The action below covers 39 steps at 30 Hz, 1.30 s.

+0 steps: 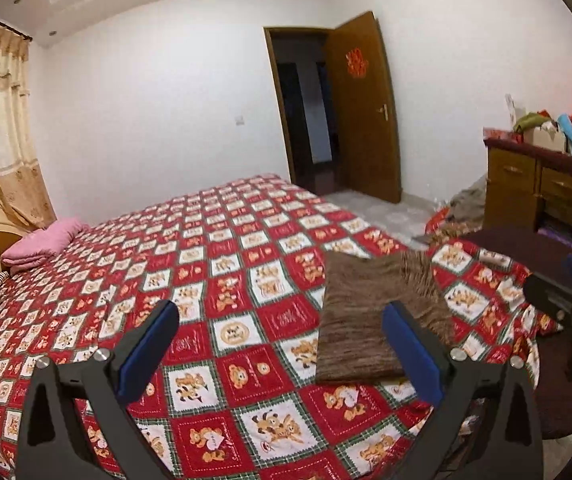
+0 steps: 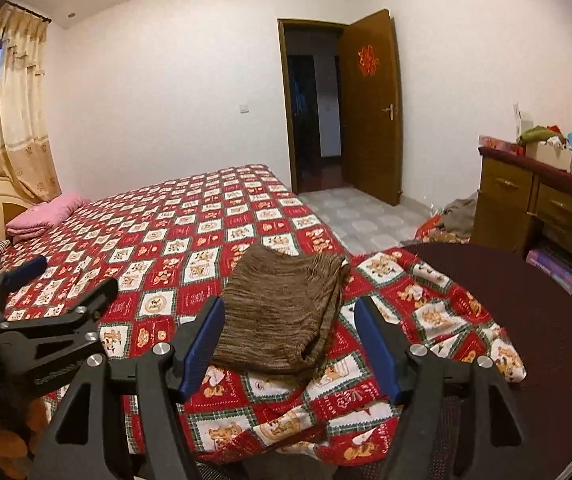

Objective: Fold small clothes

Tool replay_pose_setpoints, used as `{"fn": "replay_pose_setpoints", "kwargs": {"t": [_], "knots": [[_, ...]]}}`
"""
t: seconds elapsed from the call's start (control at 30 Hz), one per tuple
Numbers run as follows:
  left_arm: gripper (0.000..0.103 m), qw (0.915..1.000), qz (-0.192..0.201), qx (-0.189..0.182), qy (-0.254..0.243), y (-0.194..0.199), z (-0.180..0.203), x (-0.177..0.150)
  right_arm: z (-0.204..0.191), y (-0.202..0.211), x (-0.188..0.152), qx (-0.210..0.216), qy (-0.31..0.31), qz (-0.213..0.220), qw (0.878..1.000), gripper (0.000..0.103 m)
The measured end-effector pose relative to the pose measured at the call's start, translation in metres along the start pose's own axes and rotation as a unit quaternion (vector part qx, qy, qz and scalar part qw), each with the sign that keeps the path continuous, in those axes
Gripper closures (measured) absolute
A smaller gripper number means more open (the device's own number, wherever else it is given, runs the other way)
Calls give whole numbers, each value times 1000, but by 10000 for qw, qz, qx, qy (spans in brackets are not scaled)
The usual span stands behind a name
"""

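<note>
Left gripper point(image 1: 282, 328): jaws spread wide, nothing between them, hovering above the bedspread. Right gripper point(image 2: 289, 328): also spread wide and empty, hovering just short of the garment. In the left wrist view the right gripper shows at 3 o'clock; in the right wrist view the left gripper shows at 9 o'clock.

Brown knit garment point(image 2: 282, 312) lies folded on the bed near its foot corner. Right wrist view: dead centre, directly ahead between the two blue finger pads point(image 2: 202, 344), not touching them. Left wrist view: the garment point(image 1: 369, 312) sits at 3 o'clock of centre, its near edge partly behind the right-hand pad. Folded edge looks thick at the near side; layers uneven at the far right.

Under it: red patchwork bedspread point(image 2: 158, 240) with cartoon-animal squares, rumpled at the near corner. At 4 o'clock of the garment, a dark round table point(image 2: 533, 320), the bedspread corner draped against it.

Further out: pink folded cloth point(image 2: 46, 212) at 10 o'clock by the headboard, curtain point(image 2: 14, 112) behind it. Open wooden door point(image 2: 369, 108) at 1 o'clock. Wooden dresser point(image 2: 525, 200) at 2–3 o'clock, cluttered with boxes and bags; a pile of cloth on the floor beside it.
</note>
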State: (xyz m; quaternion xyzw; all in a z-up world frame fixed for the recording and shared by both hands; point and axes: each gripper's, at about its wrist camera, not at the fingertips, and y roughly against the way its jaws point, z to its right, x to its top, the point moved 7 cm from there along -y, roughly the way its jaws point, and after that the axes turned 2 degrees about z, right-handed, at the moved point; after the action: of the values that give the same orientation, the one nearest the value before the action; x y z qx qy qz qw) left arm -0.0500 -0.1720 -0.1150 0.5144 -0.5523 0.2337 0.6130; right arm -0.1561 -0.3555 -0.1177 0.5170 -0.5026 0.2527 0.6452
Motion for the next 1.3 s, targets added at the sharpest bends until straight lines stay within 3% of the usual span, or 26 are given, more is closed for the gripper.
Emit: {"fn": "replay_pose_setpoints", "kwargs": {"t": [0.37, 1.3], "knots": [[0, 9993, 353, -71, 64, 18, -1, 12, 4, 6, 5, 12, -70, 123, 9999, 34], [0, 9996, 262, -24, 80, 13, -1, 9, 5, 6, 5, 53, -97, 127, 9999, 34]]}}
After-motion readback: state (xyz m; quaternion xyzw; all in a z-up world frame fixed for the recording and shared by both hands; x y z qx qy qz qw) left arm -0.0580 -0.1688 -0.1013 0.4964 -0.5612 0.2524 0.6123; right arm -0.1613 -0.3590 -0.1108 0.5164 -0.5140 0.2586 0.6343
